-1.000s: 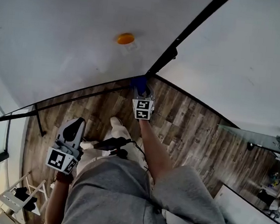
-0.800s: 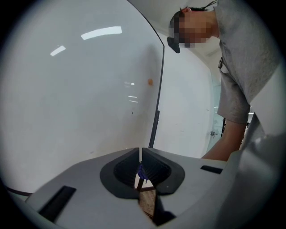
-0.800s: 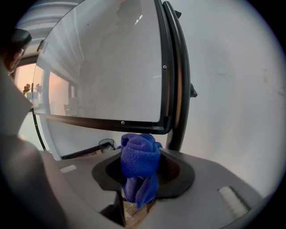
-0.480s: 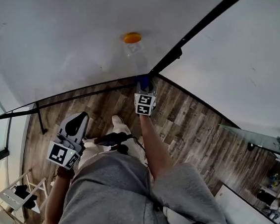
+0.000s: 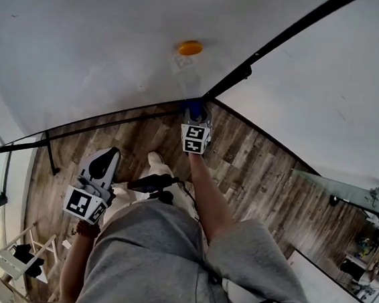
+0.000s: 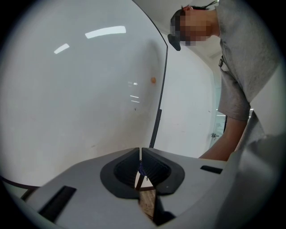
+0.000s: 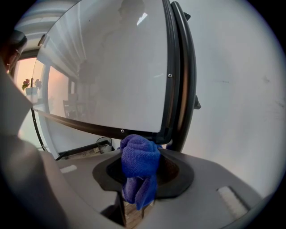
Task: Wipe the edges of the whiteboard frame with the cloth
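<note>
The right gripper is clenched on a bunched blue cloth. It holds the cloth up at the bottom corner of the frame, where the black lower bar meets the upright. The wad looks pressed against that corner. In the head view this sits just above the frame's middle.

The left gripper hangs lower, at the head view's lower left. Its jaws are closed to a hairline with nothing between them, and it touches nothing.

By count there is one whiteboard, filling the upper left, with its thin black frame along the bottom and right. There are two grippers, one cloth, and one small orange disc stuck on the board near the top centre.

The board's face is glossy white and shows ceiling lights as streaks. Right of it runs a plain white wall. Underfoot is a dark wood-plank floor. The person holding the grippers wears grey and fills the bottom of the head view.
</note>
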{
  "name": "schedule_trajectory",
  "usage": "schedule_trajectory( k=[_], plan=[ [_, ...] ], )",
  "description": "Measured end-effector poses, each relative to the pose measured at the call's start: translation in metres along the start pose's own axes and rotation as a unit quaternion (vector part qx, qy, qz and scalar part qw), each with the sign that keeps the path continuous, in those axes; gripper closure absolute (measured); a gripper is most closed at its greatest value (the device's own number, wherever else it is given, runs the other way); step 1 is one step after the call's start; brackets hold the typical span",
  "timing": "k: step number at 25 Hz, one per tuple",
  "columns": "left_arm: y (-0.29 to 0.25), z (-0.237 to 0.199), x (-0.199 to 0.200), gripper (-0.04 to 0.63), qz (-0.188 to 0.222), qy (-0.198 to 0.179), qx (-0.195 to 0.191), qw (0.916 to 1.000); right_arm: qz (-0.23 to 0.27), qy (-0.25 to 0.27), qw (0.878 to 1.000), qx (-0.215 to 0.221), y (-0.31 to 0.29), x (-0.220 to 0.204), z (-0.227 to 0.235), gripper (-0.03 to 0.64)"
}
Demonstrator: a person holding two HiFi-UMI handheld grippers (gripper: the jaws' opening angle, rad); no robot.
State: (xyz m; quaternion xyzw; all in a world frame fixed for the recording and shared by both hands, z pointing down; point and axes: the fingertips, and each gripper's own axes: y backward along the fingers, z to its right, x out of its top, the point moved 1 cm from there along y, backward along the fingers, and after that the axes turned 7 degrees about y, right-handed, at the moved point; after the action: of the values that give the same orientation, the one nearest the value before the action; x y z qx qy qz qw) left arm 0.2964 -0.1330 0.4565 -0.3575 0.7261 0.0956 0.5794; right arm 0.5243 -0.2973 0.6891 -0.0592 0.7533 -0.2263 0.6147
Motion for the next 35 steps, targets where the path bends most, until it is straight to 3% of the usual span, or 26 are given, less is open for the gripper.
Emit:
schedule_trajectory(
  k=[35],
  plan=[
    [0.043, -0.06, 0.0, 0.574, -0.003, 0.031, 0.033, 0.999, -0.006, -0.008, 0.999, 0.041, 0.0, 0.021, -0.081, 0.469]
  ],
)
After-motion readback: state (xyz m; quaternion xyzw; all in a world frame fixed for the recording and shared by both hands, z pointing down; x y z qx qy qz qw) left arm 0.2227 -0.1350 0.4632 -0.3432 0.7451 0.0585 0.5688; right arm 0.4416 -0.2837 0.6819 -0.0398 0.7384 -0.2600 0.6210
